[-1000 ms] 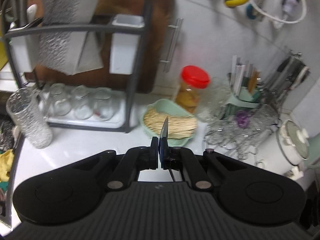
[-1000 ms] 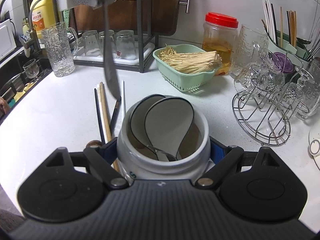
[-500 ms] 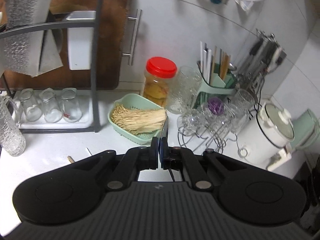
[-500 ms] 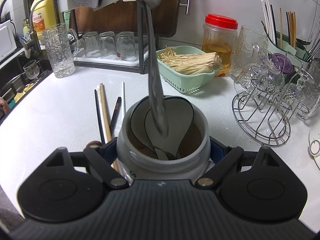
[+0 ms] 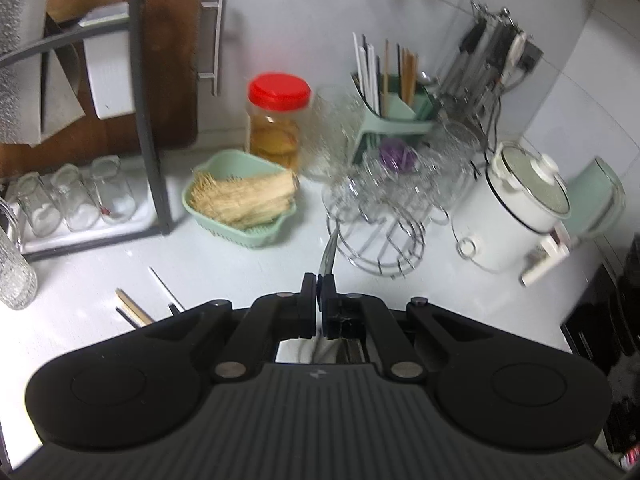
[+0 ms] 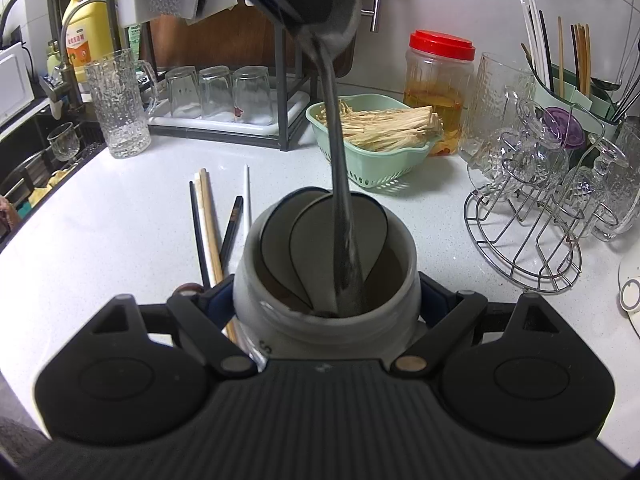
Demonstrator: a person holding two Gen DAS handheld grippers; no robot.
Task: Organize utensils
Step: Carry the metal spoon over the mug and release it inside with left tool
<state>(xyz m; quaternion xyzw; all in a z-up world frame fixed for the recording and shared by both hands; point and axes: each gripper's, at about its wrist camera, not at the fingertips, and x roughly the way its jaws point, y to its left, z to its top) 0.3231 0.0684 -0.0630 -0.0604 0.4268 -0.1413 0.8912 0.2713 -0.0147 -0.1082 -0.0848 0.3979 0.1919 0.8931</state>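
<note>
With the right tool (image 6: 326,300) clamped around the white jar (image 6: 326,320) on the worktop (image 6: 120,216), the left tool (image 5: 319,292), closed on a metal utensil (image 6: 340,208), lowers it inside; next it must release, then fetch the chopsticks (image 6: 210,220) beside the jar.

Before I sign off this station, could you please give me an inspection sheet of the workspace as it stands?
Surface: white counter, no spills seen.
Job's things: ceramic jar holding two spoons; metal utensil lowered into it; chopsticks loose beside it.
Clutter: green basket, red-lidded jar, glass rack.
Grippers: left gripper shut on the utensil; right gripper clamps the jar.
Cables: nothing seen.
Surroundings: faucet at left.
</note>
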